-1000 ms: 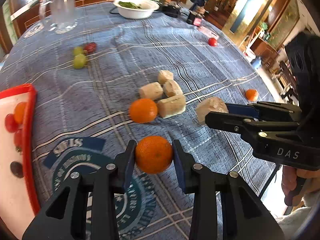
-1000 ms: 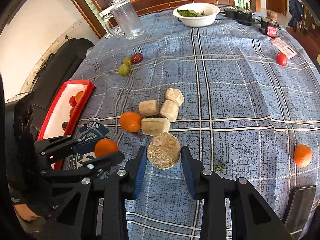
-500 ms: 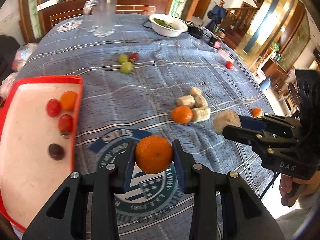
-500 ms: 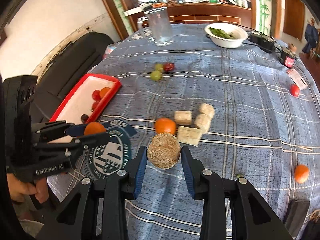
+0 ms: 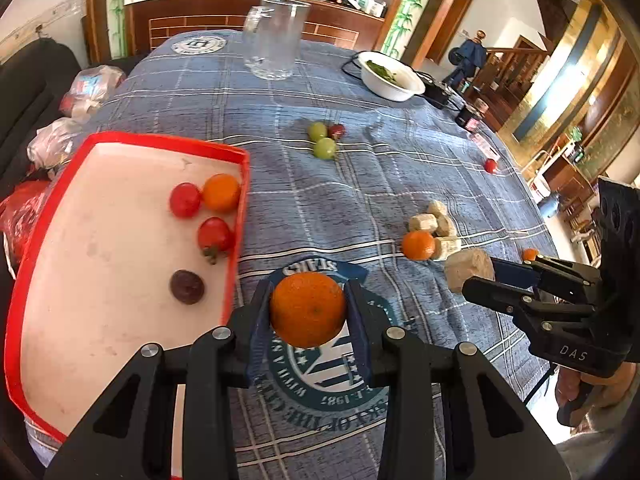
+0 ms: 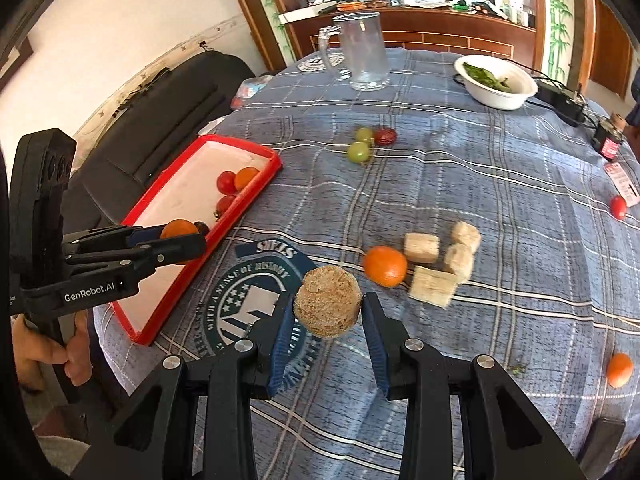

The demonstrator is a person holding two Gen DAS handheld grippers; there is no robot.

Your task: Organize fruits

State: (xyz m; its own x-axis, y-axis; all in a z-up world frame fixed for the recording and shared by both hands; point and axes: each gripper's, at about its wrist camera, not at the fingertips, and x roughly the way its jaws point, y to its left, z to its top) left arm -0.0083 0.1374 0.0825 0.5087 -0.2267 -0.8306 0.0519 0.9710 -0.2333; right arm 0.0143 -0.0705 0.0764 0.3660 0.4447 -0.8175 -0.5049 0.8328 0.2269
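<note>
The left gripper (image 5: 308,314), low in the frame's centre, has both fingers closed on an orange (image 5: 307,309). The right gripper (image 6: 328,314), likewise bottom centre, clamps a tan cylinder (image 6: 328,306). A hand (image 6: 60,346) grips its handle at lower left.

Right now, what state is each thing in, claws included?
Left claw: shut on an orange, held above the cloth.
Right claw: shut on a tan chunk.
Red tray: holds five fruits.
Glass mug: upright, looks empty.
White bowl: upright, holds greens.
</note>
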